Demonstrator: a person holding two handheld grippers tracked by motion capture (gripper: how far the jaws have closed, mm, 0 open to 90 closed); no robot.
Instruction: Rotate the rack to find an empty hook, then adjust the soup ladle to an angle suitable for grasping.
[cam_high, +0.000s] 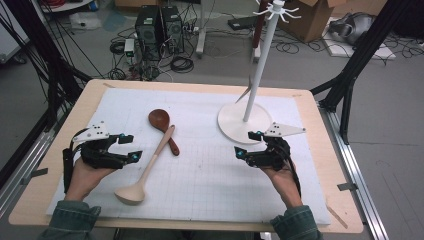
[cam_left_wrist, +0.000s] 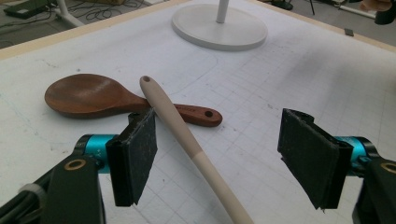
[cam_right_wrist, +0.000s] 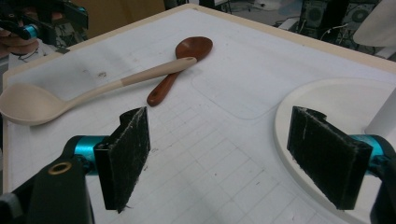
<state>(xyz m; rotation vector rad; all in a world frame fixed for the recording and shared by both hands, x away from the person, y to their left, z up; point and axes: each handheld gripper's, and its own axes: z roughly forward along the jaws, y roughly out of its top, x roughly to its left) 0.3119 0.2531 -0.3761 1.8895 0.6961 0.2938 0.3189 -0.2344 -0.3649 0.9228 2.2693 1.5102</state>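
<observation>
Approaching the cream ladle (cam_left_wrist: 196, 154) is the step in hand: the left gripper (cam_left_wrist: 224, 154) straddles its handle, jaws wide apart, gripping nothing. This ladle crosses the brown spoon (cam_left_wrist: 98, 95). Next: close squarely on the handle. The right gripper (cam_right_wrist: 233, 158) hangs open and empty.

Dark reddish-brown wooden spoon (cam_high: 161, 122); pale cream ladle (cam_high: 145, 172) across its handle. White mat (cam_high: 210, 170) with faint grey grid, on light wood tabletop (cam_high: 320, 150). White stand (cam_high: 245, 122). Grippers: black fingers (cam_left_wrist: 140, 154), teal accents.
</observation>
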